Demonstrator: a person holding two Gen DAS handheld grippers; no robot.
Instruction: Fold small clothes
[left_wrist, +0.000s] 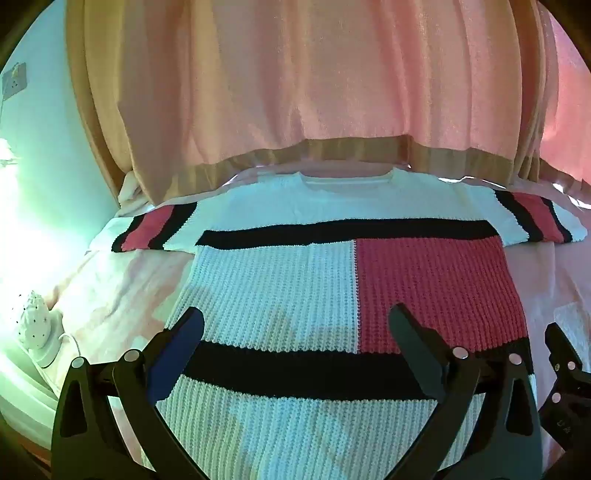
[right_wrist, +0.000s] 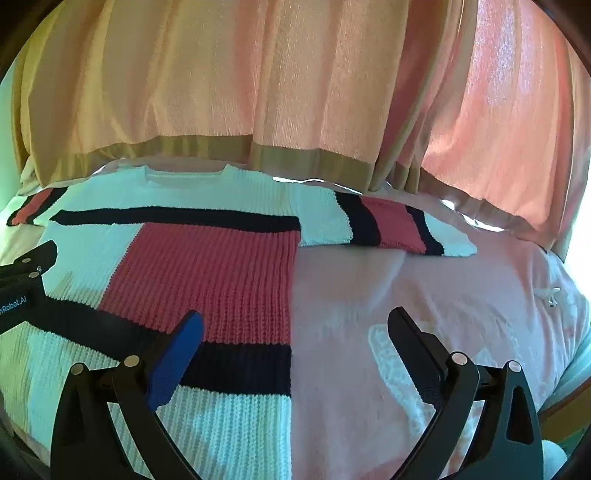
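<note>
A knitted sweater (left_wrist: 280, 280) lies flat on the bed (right_wrist: 424, 295), face up, with its neckline toward the far edge by the curtain (left_wrist: 295, 92) and both short sleeves spread out to the sides. It is white with black bands, a red block on the chest and red and black stripes on each sleeve. The bed is covered by a pale pink sheet.

The left tongs (left_wrist: 295, 325) hang over the lower middle of the sweater, the two fingers spread wide apart with nothing between them but the knit below. The right tongs (right_wrist: 295, 325) hover above the sweater's side edge, one finger over the black band and the other over bare sheet; they too are wide apart and grip nothing. I cannot tell whether either pair touches the fabric.

A small white dotted lamp (left_wrist: 35, 321) stands at the left side of the bed. The peach curtain hangs just behind the sweater's collar.
</note>
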